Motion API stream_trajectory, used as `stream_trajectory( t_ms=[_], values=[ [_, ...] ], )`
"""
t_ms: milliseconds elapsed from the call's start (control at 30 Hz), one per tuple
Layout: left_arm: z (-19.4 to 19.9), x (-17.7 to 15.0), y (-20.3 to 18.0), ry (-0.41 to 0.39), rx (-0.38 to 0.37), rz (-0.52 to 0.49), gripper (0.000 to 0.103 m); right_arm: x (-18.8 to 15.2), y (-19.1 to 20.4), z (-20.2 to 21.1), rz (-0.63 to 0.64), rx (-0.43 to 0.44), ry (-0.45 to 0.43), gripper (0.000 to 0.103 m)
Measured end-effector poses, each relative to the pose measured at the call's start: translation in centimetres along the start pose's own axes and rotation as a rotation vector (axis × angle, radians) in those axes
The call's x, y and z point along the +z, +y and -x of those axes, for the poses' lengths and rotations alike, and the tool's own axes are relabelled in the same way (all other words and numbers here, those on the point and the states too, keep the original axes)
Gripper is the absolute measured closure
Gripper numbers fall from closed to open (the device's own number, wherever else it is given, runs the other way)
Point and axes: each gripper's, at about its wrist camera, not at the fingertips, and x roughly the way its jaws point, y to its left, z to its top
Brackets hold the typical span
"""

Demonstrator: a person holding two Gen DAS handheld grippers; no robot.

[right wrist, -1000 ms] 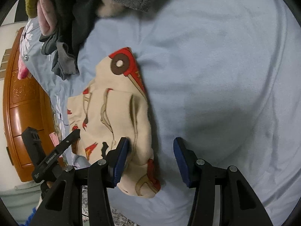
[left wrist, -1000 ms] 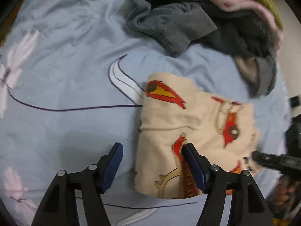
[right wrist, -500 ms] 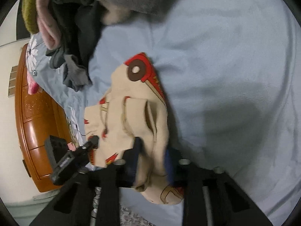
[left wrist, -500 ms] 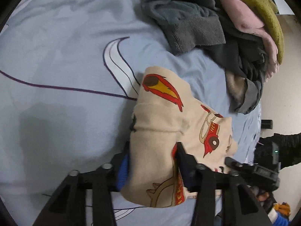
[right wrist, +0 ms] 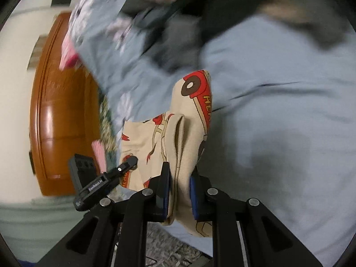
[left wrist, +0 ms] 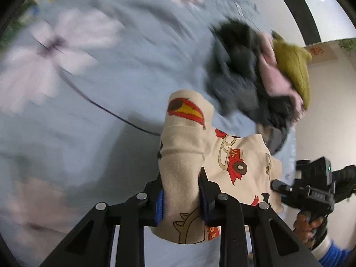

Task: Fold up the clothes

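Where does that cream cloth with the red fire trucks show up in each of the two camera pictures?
Left wrist view: the cream fire-truck garment fills the lower middle, pinched in the left claw.
Right wrist view: it sits lower centre, pinched in the right claw.
Shared landmark: the pile of dark clothes, upper right in the left view, blurred along the top in the right view.

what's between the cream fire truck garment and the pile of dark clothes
In the left wrist view, only a narrow strip of blue bedsheet separates the cream garment from the clothes pile.
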Motion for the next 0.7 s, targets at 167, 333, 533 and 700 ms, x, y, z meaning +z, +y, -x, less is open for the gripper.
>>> stream_trajectory(
  t_ms=[167,333,533,700],
  values=[
    [7.5,3.8,7.2,-0.068,0.156,-0.035,0.076,0.9,8.0,-10.7,0.125,0.068,0.095,0.087],
    [11.6,7.6,12.1,-0.148,0.224,-0.034,0.076,2.4,13.6,-17.4,0.202,0.078,0.094,0.087],
    [7.6,10.0,16.6,-0.124,0.272,0.014,0.076,3.4,13.2,-21.3,0.225,-0.037,0.091,0.087],
    [5.3,9.2,21.1,-0.122,0.219,0.173,0.075,4.0,8.9,-22.4,0.099,-0.060,0.113,0.087]
  ],
)
